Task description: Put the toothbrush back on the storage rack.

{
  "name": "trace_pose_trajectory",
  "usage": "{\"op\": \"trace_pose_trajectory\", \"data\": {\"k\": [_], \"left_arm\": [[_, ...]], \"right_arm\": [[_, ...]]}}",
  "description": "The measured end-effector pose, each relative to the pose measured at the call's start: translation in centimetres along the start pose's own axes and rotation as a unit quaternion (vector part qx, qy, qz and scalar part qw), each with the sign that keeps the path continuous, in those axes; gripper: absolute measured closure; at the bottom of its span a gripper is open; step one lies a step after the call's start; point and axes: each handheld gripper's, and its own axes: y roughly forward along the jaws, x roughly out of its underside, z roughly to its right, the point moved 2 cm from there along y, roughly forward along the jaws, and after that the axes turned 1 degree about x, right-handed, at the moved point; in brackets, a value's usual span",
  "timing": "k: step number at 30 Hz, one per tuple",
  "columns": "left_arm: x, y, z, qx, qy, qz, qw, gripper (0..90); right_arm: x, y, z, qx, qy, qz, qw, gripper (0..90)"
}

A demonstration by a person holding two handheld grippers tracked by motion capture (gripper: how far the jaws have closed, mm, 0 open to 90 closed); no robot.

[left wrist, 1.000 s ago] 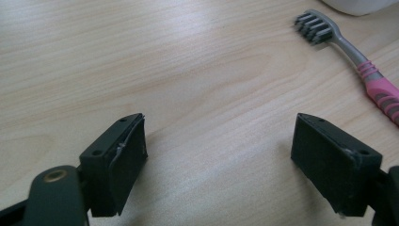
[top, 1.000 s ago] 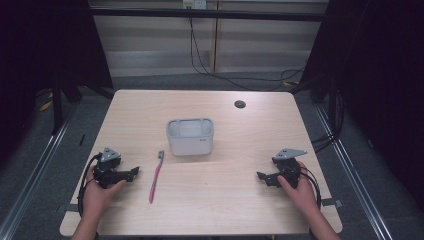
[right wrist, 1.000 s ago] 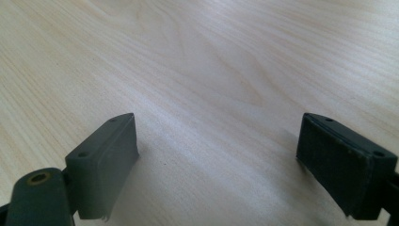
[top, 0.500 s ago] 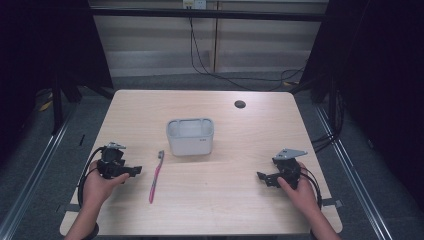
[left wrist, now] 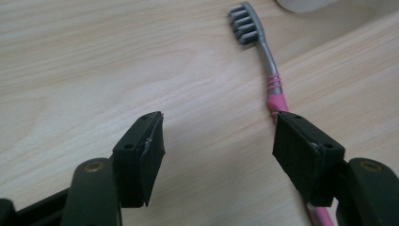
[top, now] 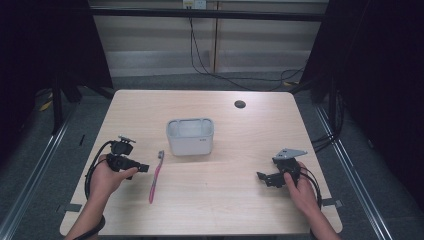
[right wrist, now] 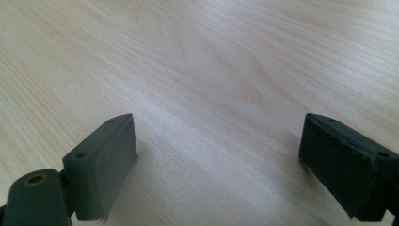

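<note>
Left tongs (left wrist: 219, 141) closing, empty, pink/grey toothbrush (left wrist: 266, 61) flat

toothbrush (top: 156, 174) left of tub (top: 190, 136), on table (top: 225, 200)

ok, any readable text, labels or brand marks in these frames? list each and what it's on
None readable.
Small dark mark on the front wall of the grey container: too small and blurred to read.
Pink toothbrush: no print visible on the handle or head.
Yellow plate on the back wall: no legible text.
Table: bare wood, no marks.
</note>
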Motion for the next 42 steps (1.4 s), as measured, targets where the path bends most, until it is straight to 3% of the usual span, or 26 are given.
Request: {"op": "trace_pose_trajectory", "data": {"k": [3, 18, 24, 31, 34, 42], "left_arm": [[-0.9, 0.6, 0.9, 0.003, -0.004, -0.02, 0.9998, 36.8], [-2.8, 2.4, 3.3, 0.008, 0.006, -0.052, 0.9986, 42.3], [-3.2, 3.2, 4.0, -0.011, 0.021, -0.068, 0.9974, 48.2], [-3.2, 3.9, 4.4, -0.02, 0.004, -0.076, 0.9969, 59.0], [-3.3, 3.9, 4.5, -0.031, 0.009, -0.088, 0.9956, 78.6], [-3.2, 3.6, 4.1, -0.025, -0.019, -0.075, 0.9967, 80.4]], "right_arm": [[0.0, 0.0, 0.0, 0.0, 0.0, 0.0, 1.0, 11.0], [0.0, 0.1, 0.0, -0.001, -0.001, 0.0, 1.0, 10.5], [0.0, 0.1, 0.0, -0.001, -0.001, 0.0, 1.0, 10.5], [-0.1, 0.1, 0.0, -0.001, -0.003, 0.001, 1.0, 10.2], [-0.1, 0.1, 0.0, 0.001, -0.002, 0.0, 1.0, 10.0], [-0.1, 0.2, 0.0, 0.002, -0.002, 0.0, 1.0, 9.9]]}}
